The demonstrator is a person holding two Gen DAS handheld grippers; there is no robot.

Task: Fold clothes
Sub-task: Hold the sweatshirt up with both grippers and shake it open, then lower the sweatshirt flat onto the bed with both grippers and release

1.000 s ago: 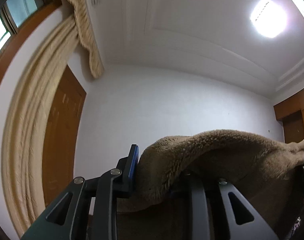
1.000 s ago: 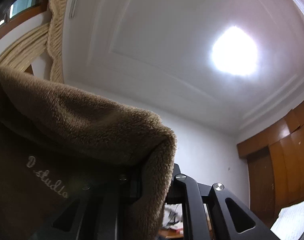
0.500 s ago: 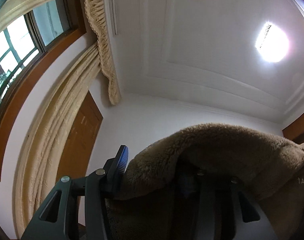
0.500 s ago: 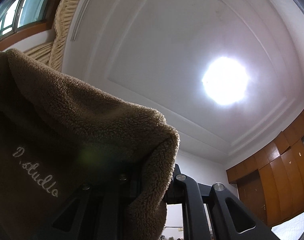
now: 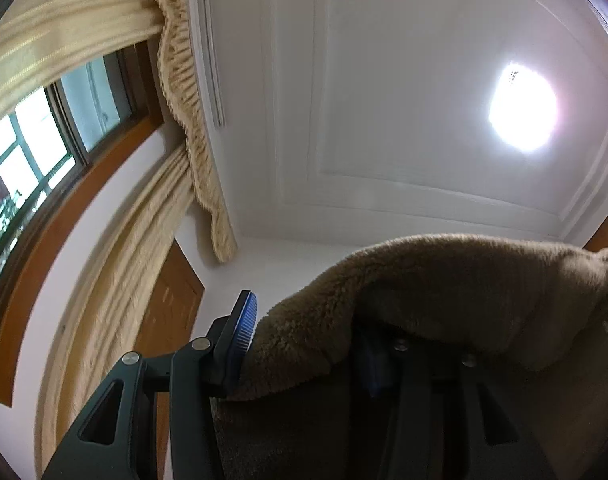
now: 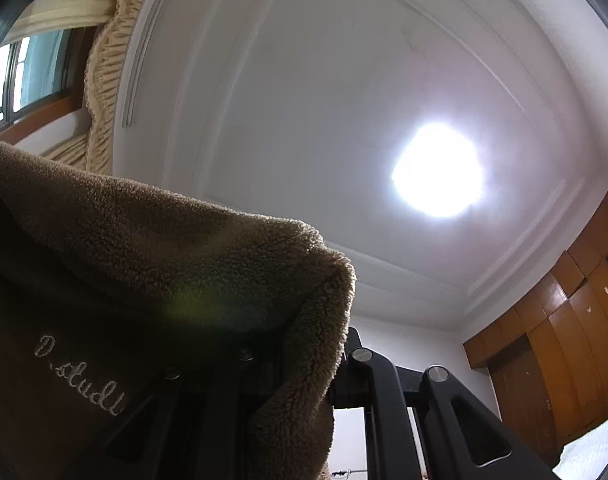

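A brown fleece garment (image 5: 443, 292) is held up high, both cameras facing the ceiling. My left gripper (image 5: 304, 344) is shut on one end of it; the fleece drapes over the right finger and hides it, while the left finger with its blue pad (image 5: 246, 324) shows. In the right wrist view the same fleece garment (image 6: 164, 264), with white embroidered lettering (image 6: 80, 376), drapes over my right gripper (image 6: 304, 364), which is shut on its edge. The right finger (image 6: 379, 384) shows; the left one is covered.
A white ceiling with a bright lamp (image 5: 521, 110) is overhead. A window (image 5: 32, 152) with cream curtains (image 5: 124, 280) is at the left. A wooden door (image 5: 168, 320) stands below them. Wooden wardrobes (image 6: 563, 340) are at the right.
Both grippers have tilted further upward with the garment in them. The views now show more ceiling and window than a second ago.
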